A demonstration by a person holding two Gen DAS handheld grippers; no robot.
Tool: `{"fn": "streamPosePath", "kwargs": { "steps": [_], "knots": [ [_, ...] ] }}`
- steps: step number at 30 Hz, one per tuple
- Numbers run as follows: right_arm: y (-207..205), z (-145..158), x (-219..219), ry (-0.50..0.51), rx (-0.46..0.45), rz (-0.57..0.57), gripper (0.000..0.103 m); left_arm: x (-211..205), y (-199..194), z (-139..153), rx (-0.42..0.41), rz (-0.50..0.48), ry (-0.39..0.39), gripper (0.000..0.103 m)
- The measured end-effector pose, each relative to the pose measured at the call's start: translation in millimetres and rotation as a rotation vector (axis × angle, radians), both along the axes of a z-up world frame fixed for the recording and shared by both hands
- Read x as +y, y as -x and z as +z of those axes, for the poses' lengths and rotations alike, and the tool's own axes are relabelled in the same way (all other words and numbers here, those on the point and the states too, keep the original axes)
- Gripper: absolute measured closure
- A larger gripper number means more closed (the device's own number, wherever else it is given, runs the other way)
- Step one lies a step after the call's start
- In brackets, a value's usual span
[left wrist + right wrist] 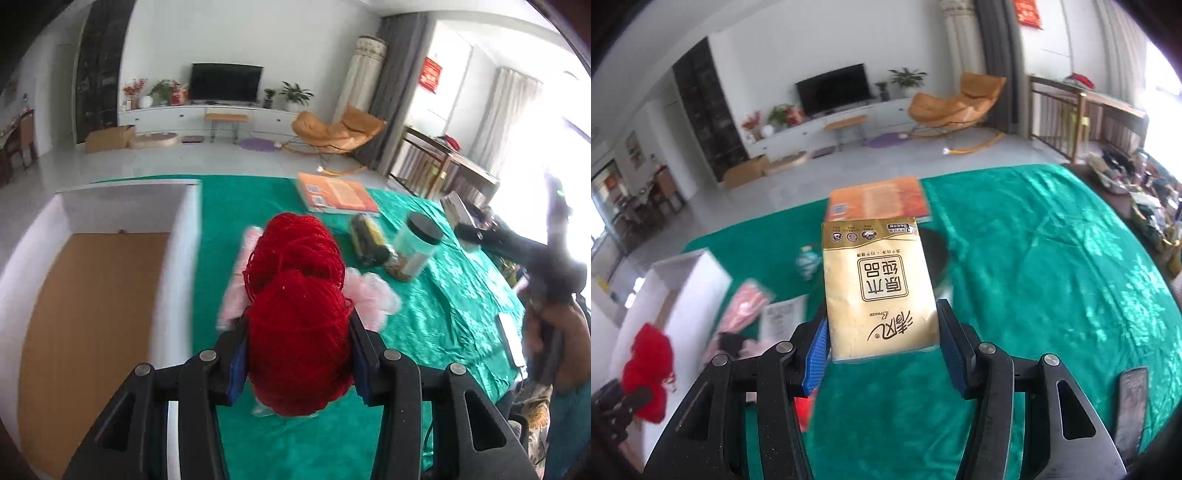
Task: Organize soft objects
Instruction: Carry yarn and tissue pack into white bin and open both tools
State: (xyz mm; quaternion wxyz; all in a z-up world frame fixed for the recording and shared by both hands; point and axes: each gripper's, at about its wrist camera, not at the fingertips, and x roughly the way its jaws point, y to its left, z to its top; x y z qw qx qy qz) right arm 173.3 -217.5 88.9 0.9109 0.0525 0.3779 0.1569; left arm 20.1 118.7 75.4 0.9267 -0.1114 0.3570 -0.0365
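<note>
We've got both loaded: left gripper (299, 343) is clamped on the red yarn (295, 295), up off the green cloth (424, 302) beside the white box (92, 295). Right gripper (882, 343) pinches the tissue pack (877, 288) by its near end, also lifted. We'd drop yarn over the box first, release low, keeping the pack level.

A yellow tissue pack (881, 291) is clamped in the right hand-held gripper (882, 339); red yarn (648, 369) is seen far left, above the green-covered counter (1052, 277).
</note>
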Motion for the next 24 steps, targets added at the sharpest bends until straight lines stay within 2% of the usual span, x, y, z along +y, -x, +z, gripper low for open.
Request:
{"fn": "streamPosePath", "kwargs": {
  "steps": [6, 9, 11, 12, 13, 14, 16, 18, 22, 24],
  "knots": [
    [83, 21, 139, -0.136, 0.029, 0.364, 0.046, 89, 55, 19, 0.006, 0.208, -0.109, 0.058],
    [118, 26, 199, -0.17, 0.042, 0.512, 0.046, 128, 79, 15, 0.04, 0.312, -0.148, 0.055],
    [134, 21, 233, -0.188, 0.067, 0.592, 0.043, 149, 91, 6, 0.06, 0.389, -0.159, 0.038],
    [140, 17, 247, -0.194, 0.08, 0.629, 0.039, 157, 96, 0, 0.065, 0.416, -0.147, 0.011],
    [145, 10, 259, -0.202, 0.104, 0.675, 0.034, 166, 102, -5, 0.057, 0.455, -0.112, 0.0],
    [147, 2, 266, -0.202, 0.136, 0.71, 0.033, 169, 107, -8, 0.041, 0.476, -0.091, 0.0],
    [155, -11, 266, -0.189, 0.152, 0.716, 0.033, 168, 108, -14, 0.04, 0.476, -0.067, 0.0],
    [153, -22, 250, -0.14, 0.119, 0.663, 0.033, 157, 105, -16, 0.025, 0.438, -0.051, 0.0],
    [137, -53, 192, 0.008, 0.046, 0.457, 0.032, 105, 86, -18, -0.012, 0.26, -0.021, 0.0],
    [125, -80, 152, 0.096, 0.041, 0.308, 0.032, 64, 71, -22, -0.013, 0.153, -0.011, 0.0]
  ]
}}
